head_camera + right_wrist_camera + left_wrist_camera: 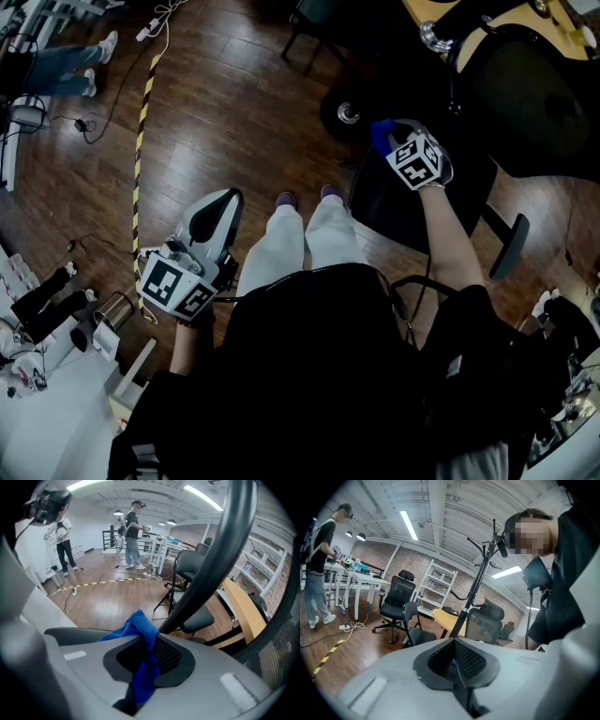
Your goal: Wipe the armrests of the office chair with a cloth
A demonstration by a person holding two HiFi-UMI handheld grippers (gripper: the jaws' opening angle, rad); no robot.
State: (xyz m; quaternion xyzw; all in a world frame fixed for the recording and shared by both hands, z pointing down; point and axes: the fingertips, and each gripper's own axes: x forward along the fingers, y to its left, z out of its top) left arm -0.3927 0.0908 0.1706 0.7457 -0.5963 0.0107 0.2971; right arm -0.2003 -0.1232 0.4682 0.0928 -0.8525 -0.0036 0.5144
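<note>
**Head view.** The right gripper [398,145] reaches to the office chair [534,94], with the blue cloth [379,134] at the chair's near edge. One armrest [507,246] shows on the chair's near side, apart from the cloth; a second cannot be made out. The left gripper [217,211] hangs well away from the chair, beyond the person's legs.

**Left gripper view.** The fingers [440,660] are pressed together with nothing between them and point away from the chair in hand.

**Right gripper view.** The fingers [173,656] are clamped on a narrow fold of the cloth, which sits just beside a dark curved bar [211,559] of the chair.

**Risks (judged).** Only a thin fold is pinched, so dragging it along the armrest could pull the cloth free. With the left gripper not steadying it, the chair could swivel or roll under the push. The cloth is at the bar, so the wrong part might get wiped.

**Count.** Two grippers, one cloth, one armrest visible.
</note>
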